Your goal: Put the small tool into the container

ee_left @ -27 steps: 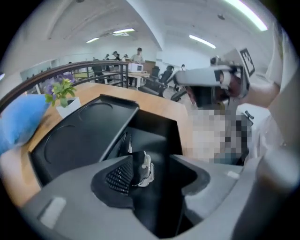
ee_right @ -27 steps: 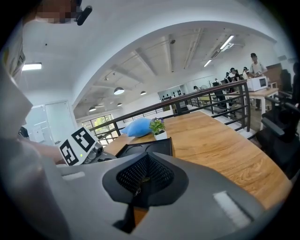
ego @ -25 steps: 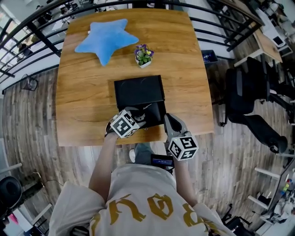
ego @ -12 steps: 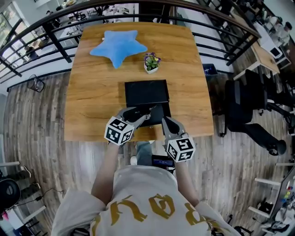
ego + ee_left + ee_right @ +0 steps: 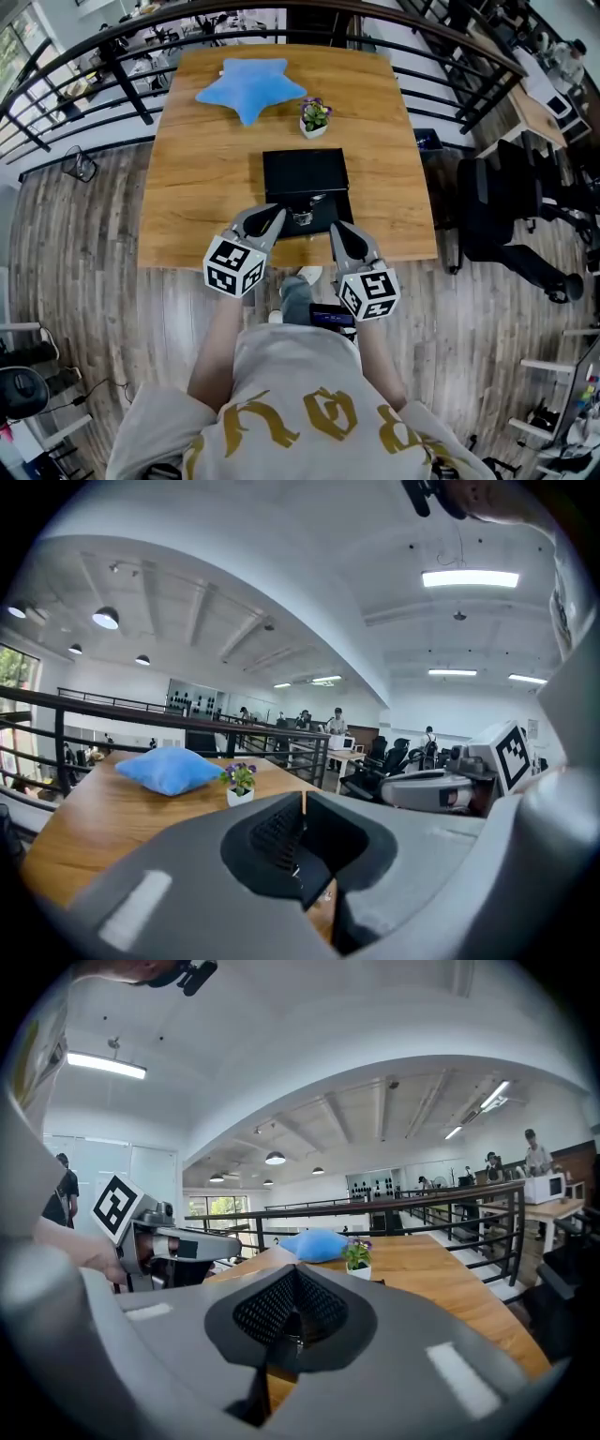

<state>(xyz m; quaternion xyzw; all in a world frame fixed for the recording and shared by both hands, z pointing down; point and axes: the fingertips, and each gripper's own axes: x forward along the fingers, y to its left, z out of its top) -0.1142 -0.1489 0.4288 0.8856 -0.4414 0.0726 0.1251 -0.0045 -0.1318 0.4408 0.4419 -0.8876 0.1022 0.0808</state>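
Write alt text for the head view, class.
A person holds the left claw and right claw at the near end of a black container on a wooden table; a blue star cushion and potted plant sit beyond.

The box (image 5: 305, 173) sits on the table (image 5: 187, 197), near the middle and toward the near edge. The potted plant (image 5: 315, 116) stands just behind it, and the cushion (image 5: 250, 86) lies behind and left of the plant, by the far edge. The left gripper (image 5: 270, 216) and right gripper (image 5: 338, 230) flank the box's near corners. A chair (image 5: 497, 211) stands right of the table.
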